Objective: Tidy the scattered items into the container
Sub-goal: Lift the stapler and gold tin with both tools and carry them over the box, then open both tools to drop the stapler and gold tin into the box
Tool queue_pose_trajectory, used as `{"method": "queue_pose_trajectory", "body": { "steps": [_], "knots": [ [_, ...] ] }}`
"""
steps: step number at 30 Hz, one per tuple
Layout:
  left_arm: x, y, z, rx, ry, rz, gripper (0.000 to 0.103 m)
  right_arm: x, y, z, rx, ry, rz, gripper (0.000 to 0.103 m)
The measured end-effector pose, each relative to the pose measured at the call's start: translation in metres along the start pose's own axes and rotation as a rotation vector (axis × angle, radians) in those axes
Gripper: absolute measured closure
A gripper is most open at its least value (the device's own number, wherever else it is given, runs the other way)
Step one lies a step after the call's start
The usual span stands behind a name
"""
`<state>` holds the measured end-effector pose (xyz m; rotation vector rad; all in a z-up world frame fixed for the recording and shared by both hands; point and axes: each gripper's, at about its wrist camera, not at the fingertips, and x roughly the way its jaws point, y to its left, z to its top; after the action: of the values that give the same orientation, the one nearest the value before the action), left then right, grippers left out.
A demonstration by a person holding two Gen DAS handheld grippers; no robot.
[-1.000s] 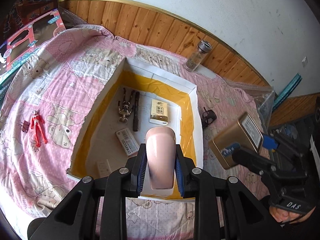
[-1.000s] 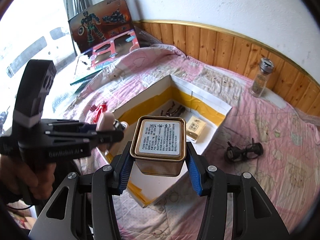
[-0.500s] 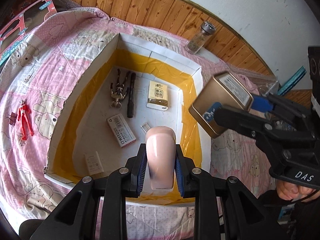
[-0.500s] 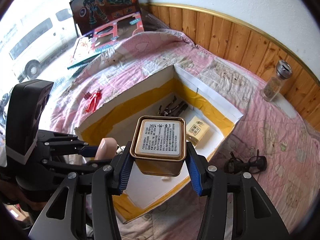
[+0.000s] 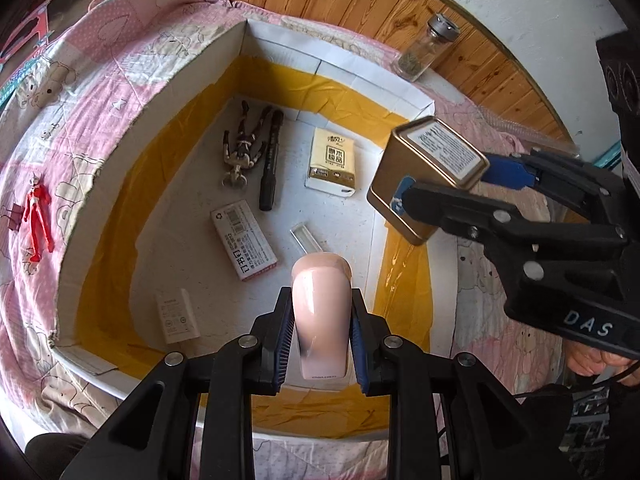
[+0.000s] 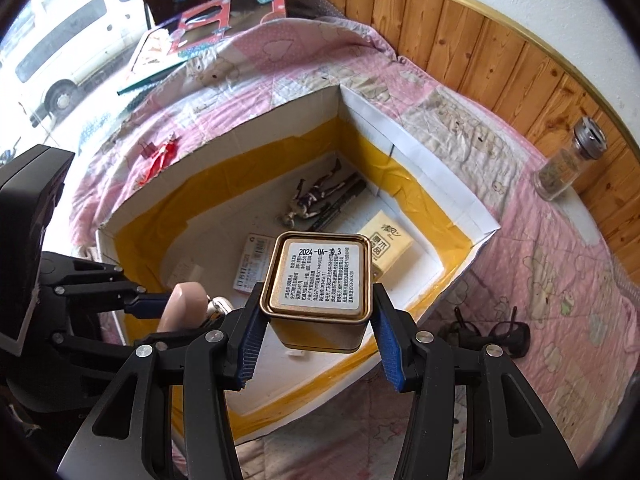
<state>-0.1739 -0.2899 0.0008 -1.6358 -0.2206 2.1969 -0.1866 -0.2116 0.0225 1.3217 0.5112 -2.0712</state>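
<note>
Risk first: both grippers hang over the white cardboard box (image 5: 224, 64) at once, so the two loads could knock together, and dropped from this height the gold tin (image 6: 320, 284) might land on the tissue pack (image 5: 330, 162) or tip against the yellow-taped wall. Left gripper (image 5: 320, 336) has its fingers clenched on a pink stapler (image 5: 320, 312), low over the near end of the box. Right gripper (image 6: 318, 344) grasps the gold tin by its sides, label up, over the right edge of the box; judged, release comes next for both. Count inside the box: one jointed figure (image 5: 242, 148), one black marker (image 5: 270, 164), one tissue pack, one pink-edged staple box (image 5: 244, 240), one small clear case (image 5: 306, 236), one white charger-like block (image 5: 178, 316). Left outside on the pink quilt (image 6: 540, 280): one red figure (image 5: 38, 220) with a black binder clip (image 5: 12, 218) just beside it, one pair of dark glasses (image 6: 488, 330), one glass jar (image 6: 568, 164) by the wood panelling. Four strays remain, so the tidy looks partway done.
</note>
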Motion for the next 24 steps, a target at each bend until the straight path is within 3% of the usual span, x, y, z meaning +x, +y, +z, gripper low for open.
{"method": "queue_pose_trajectory", "body": {
  "steps": [24],
  "knots": [
    [0.019, 0.010, 0.002, -0.032, 0.025, -0.017, 0.076, 0.067, 0.003, 0.005, -0.145, 0.209, 0.004, 0.050]
  ]
}}
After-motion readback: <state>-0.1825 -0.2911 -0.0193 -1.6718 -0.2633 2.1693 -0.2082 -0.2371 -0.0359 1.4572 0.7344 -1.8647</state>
